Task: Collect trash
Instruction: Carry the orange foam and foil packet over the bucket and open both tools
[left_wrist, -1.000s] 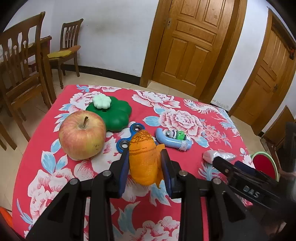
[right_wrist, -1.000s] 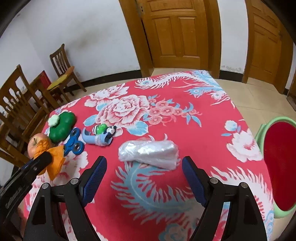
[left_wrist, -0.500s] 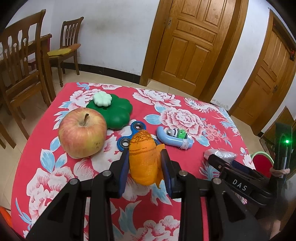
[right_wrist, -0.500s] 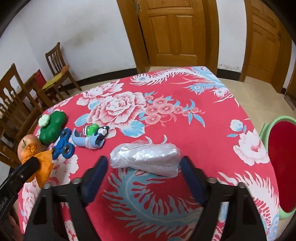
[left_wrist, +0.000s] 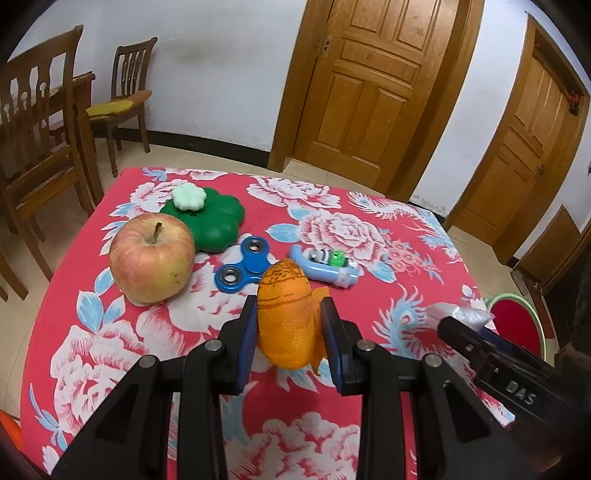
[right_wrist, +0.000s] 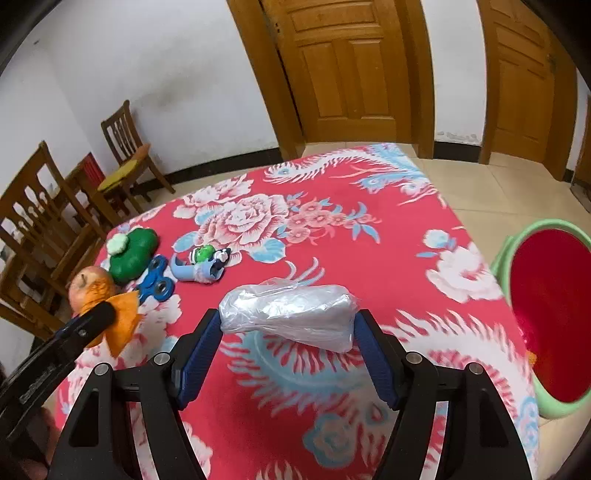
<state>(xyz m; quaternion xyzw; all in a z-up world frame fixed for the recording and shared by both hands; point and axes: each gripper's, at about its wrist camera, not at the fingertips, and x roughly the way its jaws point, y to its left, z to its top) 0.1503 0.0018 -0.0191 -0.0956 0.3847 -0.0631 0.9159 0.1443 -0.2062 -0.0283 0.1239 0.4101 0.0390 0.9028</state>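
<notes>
My left gripper (left_wrist: 289, 310) is shut on a piece of orange peel (left_wrist: 284, 317), held just above the red floral tablecloth (left_wrist: 369, 236). In the right wrist view my right gripper (right_wrist: 288, 325) has its blue pads pressed against both ends of a crumpled clear plastic bag (right_wrist: 291, 314), low over the cloth. The same bag (left_wrist: 461, 314) peeks out behind the right gripper's black finger in the left wrist view. The peel (right_wrist: 118, 321) and a left finger (right_wrist: 99, 314) show at the left edge of the right wrist view.
On the cloth lie an apple (left_wrist: 151, 258), a green clover-shaped box (left_wrist: 214, 218), a blue fidget spinner (left_wrist: 247, 266) and a light-blue toy (left_wrist: 325, 266). A green bin with a red liner (right_wrist: 546, 314) stands on the floor off the table's right edge. Wooden chairs (left_wrist: 37, 147) stand at the left.
My right gripper's jaws have narrowed until the pads meet the plastic bag, and that gripper has shifted a little over the table. The left gripper and its peel have stayed put.
</notes>
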